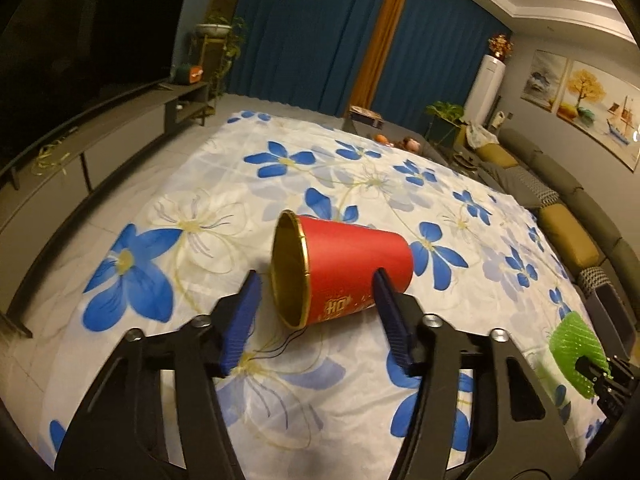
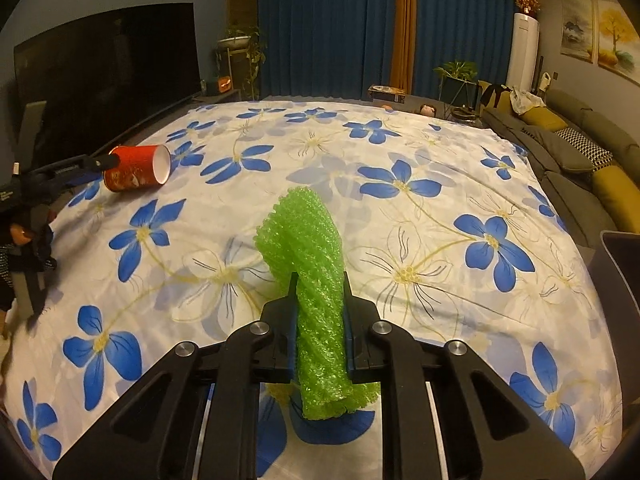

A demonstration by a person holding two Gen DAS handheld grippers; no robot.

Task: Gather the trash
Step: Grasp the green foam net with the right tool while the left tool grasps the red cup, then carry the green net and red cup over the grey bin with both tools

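Blue curtains (image 2: 332,28) hang at the back of the room, and a white cloth with big blue flowers (image 2: 400,168) covers the wide table in front of them.

From the left wrist camera, the left gripper (image 1: 316,280) has its two blue fingers (image 1: 244,312) spread wide apart. A red paper cup (image 1: 352,264) lies on its side on the cloth between them. The right finger looks like it touches the cup's side near the gold letters. The left finger stands a little away from the gold rim. The cup's long way runs across the gripper, from left to right. Its open mouth, gold inside, points to the left and a bit toward the camera. Its closed bottom points right and away.

From the right wrist camera, the same cup sits far off at the left edge of the cloth, white bottom showing, with the left gripper's dark finger on top of it.

The right gripper (image 2: 320,280) is pressed together on a green foam net sleeve (image 2: 308,248). The sleeve is squeezed thin between the fingers. Its long way runs straight along the fingers. One end sticks out past the fingertips and fans open, leaning left. The other end pokes back toward the camera.

A dark TV (image 2: 108,76) stands at the left, and a grey sofa with yellow cushions (image 2: 580,152) runs along the right
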